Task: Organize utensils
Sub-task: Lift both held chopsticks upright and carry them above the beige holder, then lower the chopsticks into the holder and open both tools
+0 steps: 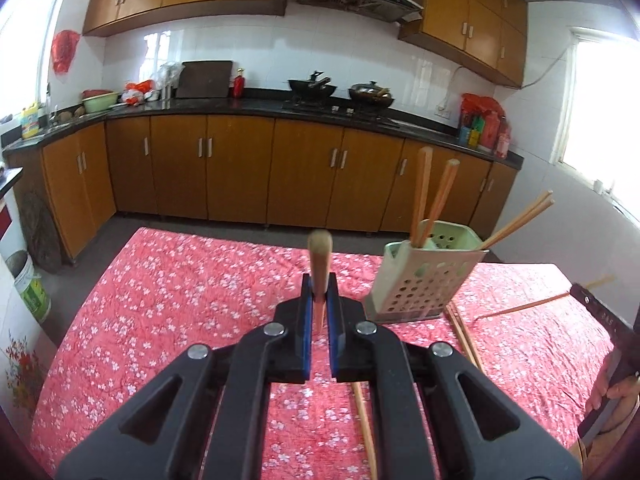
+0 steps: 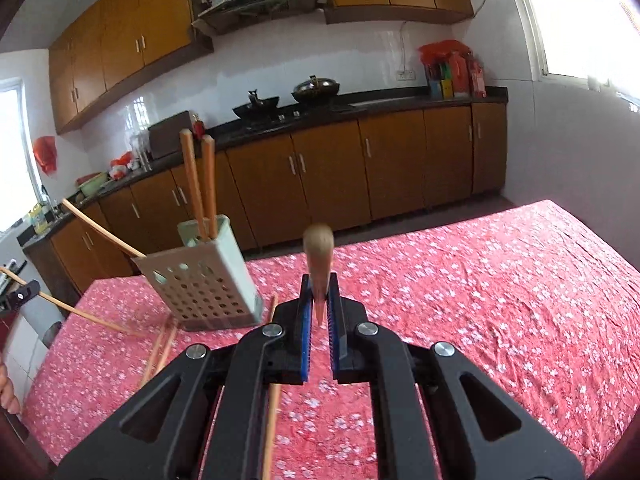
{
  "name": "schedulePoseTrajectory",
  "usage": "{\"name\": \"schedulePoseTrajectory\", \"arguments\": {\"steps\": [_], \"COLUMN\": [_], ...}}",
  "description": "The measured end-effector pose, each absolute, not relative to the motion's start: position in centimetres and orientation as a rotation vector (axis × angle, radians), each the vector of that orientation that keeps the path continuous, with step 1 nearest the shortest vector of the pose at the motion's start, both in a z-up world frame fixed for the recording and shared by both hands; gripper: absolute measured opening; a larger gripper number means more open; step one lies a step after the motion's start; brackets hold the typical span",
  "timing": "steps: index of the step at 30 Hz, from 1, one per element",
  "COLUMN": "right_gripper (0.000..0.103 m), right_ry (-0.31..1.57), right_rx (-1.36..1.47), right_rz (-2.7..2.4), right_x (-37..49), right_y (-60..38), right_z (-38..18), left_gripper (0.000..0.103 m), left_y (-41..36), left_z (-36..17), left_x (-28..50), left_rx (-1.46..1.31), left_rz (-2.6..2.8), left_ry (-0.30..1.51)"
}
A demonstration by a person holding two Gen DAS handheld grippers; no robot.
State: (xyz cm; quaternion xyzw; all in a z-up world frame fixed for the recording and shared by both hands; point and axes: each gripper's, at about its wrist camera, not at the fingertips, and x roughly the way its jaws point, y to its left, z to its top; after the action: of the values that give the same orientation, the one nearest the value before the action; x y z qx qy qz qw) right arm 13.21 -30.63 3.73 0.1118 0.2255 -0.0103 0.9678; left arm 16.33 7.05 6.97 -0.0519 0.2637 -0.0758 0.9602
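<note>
My left gripper (image 1: pixel 320 292) is shut on a wooden chopstick (image 1: pixel 320 256) that points up and away from me, above the red flowered tablecloth. A pale green perforated utensil holder (image 1: pixel 424 276) stands to its right with several chopsticks (image 1: pixel 434 196) leaning in it. My right gripper (image 2: pixel 319 292) is shut on another chopstick (image 2: pixel 319 256), with the holder (image 2: pixel 200 276) to its left. Loose chopsticks (image 1: pixel 466 336) lie on the cloth by the holder's base; they also show in the right wrist view (image 2: pixel 160 350).
The table under the red cloth (image 1: pixel 168 300) ends at a far edge before brown kitchen cabinets (image 1: pixel 240 172). The other hand-held gripper shows at the right edge (image 1: pixel 608 364). Another loose chopstick (image 1: pixel 366 428) lies on the cloth under my left gripper.
</note>
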Motion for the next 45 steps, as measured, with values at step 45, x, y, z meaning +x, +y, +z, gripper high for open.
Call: {"name": "schedulePoseTrajectory", "arguments": {"steps": [45], "right_gripper": [0.045], "right_ry": [0.133], "right_rx": [0.214], "right_rz": [0.073], "right_x": [18.1], "right_y": [-24.5], "right_z": [12.7], "left_gripper": [0.018], "left_y": [-0.6], "left_z": [13.7], "left_x": [22.3], "left_rx": [-0.118], "left_rz": [-0.272], "left_ry": [0.347]}}
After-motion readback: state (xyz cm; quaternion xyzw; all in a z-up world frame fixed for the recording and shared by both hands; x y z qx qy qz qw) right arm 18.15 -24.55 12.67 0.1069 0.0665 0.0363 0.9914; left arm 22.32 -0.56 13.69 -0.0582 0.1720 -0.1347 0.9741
